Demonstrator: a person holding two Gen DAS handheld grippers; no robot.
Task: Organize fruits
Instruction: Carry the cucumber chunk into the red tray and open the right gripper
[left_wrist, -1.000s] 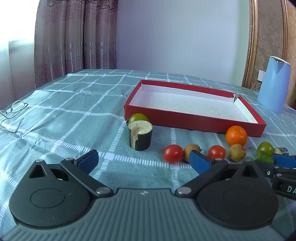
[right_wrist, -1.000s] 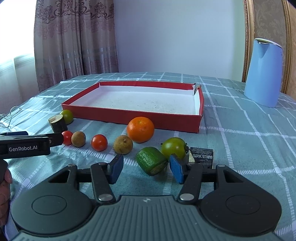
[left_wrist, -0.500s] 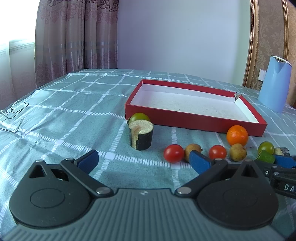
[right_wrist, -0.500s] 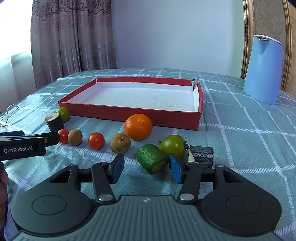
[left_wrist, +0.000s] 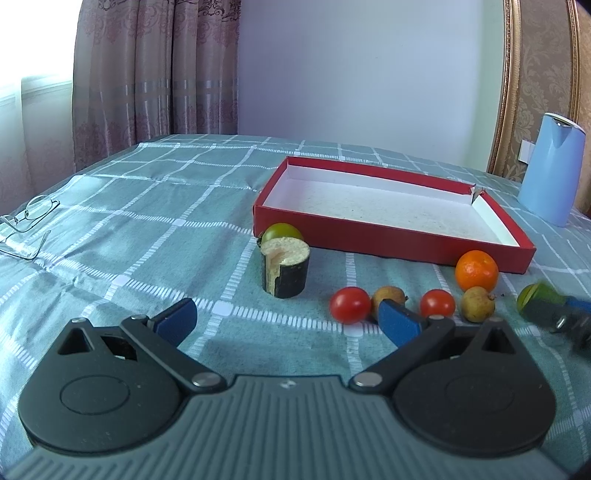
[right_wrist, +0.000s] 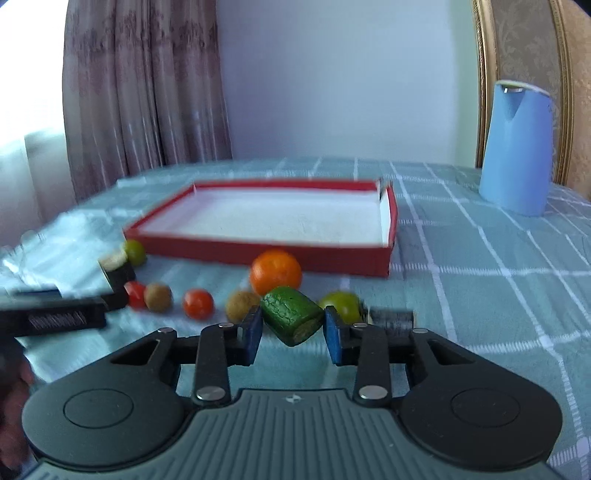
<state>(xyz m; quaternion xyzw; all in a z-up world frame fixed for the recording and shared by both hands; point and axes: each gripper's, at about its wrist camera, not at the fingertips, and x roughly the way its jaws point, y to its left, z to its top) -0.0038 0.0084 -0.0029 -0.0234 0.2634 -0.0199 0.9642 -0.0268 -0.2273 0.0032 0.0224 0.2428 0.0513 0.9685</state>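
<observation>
An empty red box (left_wrist: 388, 236) (right_wrist: 258, 254) lies on the checked tablecloth. In front of it stand a cut dark-skinned piece (left_wrist: 285, 268), a green fruit (left_wrist: 282, 232), two red tomatoes (left_wrist: 349, 305) (left_wrist: 437, 302), two brown longans (left_wrist: 389, 296) (left_wrist: 477, 303) and an orange (left_wrist: 476, 270) (right_wrist: 275, 273). My left gripper (left_wrist: 286, 319) is open and empty, low over the cloth. My right gripper (right_wrist: 293, 332) has a green cucumber chunk (right_wrist: 291, 319) between its open pads; contact is unclear. A green tomato (right_wrist: 341, 305) and a dark piece (right_wrist: 391, 317) lie behind it.
A blue kettle (left_wrist: 552, 168) (right_wrist: 517, 147) stands at the far right. Glasses (left_wrist: 27, 225) lie at the left edge of the table. Curtains and a wall are behind. The left gripper's body (right_wrist: 55, 317) shows at the left of the right wrist view.
My right gripper has moved forward so the green cucumber chunk now sits between its pads, and its view has blurred with motion. My left gripper has barely moved.
</observation>
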